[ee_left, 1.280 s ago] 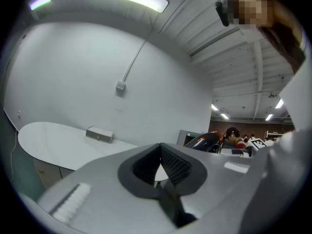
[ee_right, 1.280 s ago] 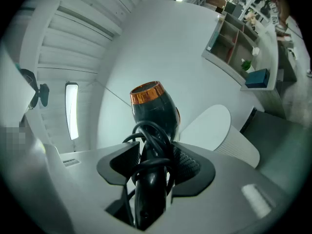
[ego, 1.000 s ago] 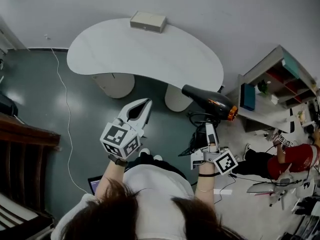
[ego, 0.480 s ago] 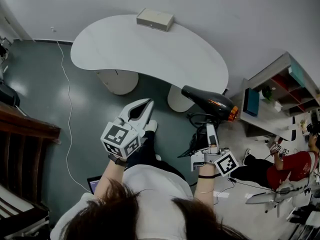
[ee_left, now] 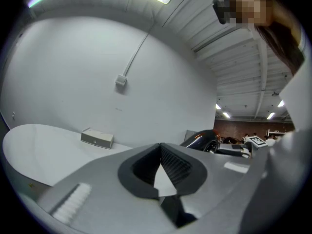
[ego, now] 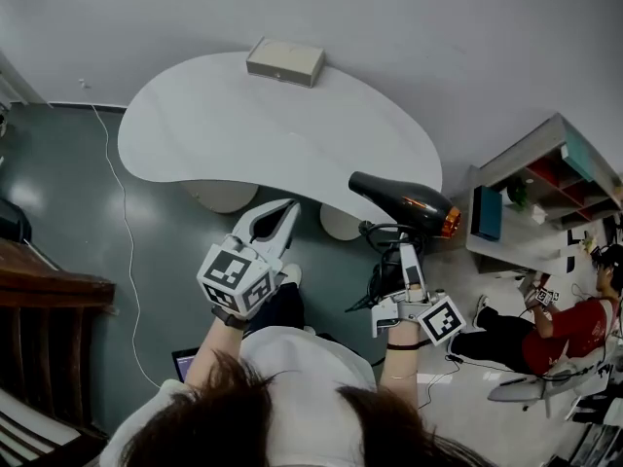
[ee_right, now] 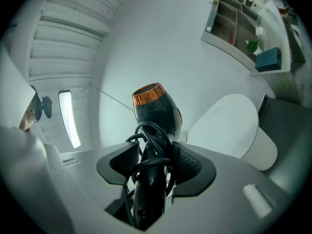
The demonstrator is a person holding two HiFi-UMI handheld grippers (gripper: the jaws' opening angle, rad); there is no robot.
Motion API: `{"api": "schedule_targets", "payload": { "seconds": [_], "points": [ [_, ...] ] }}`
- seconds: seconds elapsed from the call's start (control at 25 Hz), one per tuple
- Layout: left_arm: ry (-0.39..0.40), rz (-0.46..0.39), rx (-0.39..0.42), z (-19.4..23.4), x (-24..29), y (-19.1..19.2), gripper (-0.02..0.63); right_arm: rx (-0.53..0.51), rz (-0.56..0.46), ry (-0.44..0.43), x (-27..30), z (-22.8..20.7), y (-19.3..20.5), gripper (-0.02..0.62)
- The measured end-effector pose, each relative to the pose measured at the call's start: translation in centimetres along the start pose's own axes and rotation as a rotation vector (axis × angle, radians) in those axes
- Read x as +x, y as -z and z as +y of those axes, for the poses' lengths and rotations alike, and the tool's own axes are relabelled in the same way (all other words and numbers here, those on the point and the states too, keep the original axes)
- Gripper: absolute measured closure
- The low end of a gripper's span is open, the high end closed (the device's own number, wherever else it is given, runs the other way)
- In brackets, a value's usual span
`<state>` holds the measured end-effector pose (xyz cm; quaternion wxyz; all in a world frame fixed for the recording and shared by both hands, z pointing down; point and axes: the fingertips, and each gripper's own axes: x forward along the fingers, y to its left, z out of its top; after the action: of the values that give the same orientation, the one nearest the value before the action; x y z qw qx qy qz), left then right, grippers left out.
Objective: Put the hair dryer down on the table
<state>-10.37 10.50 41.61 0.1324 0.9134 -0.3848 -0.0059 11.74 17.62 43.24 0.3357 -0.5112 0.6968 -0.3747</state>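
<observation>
A black hair dryer (ego: 404, 197) with an orange rear ring hangs level by the near right edge of the white kidney-shaped table (ego: 243, 125). My right gripper (ego: 409, 251) is shut on its handle, and the cord is looped round that handle. In the right gripper view the dryer (ee_right: 156, 106) stands up between the pads, with the table (ee_right: 229, 121) behind it. My left gripper (ego: 282, 212) is held over the floor before the table's front edge, shut on nothing. The left gripper view shows its tips (ee_left: 161, 147) meeting and the table (ee_left: 34, 145) beyond.
A beige box (ego: 285, 61) lies at the table's far edge against the wall. An open shelf unit (ego: 545, 193) stands to the right, with a person in red (ego: 569, 324) near it. Dark wooden furniture (ego: 39, 300) is at the left. A white cable (ego: 122, 222) runs along the floor.
The table has drawn nearer in the head view. The dryer's nozzle now overlaps the table's near edge. Both grippers keep the same hold.
</observation>
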Motion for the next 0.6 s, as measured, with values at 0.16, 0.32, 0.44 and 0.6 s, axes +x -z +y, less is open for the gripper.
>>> {"api": "schedule_targets", "payload": {
  "seconds": [0.16, 0.32, 0.44, 0.6],
  "points": [
    [0.023, 0.000, 0.008, 2.9, 3.5, -1.6, 0.548, -0.002, -0.020, -0.001, 4.4, -0.4, -1.1, 0.391],
    [0.034, 0.009, 0.004, 6.5, 6.5, -2.7, 0.548, 0.019, -0.031, 0.013, 8.9, -0.9, -1.5, 0.391],
    [0.047, 0.028, -0.009, 9.7, 9.3, -3.4, 0.548, 0.020, -0.034, 0.033, 13.0, -1.5, -1.7, 0.391],
    [0.075, 0.044, -0.002, 9.7, 9.7, -2.9, 0.548, 0.017, -0.053, 0.030, 13.2, -1.3, -1.6, 0.391]
  ]
}}
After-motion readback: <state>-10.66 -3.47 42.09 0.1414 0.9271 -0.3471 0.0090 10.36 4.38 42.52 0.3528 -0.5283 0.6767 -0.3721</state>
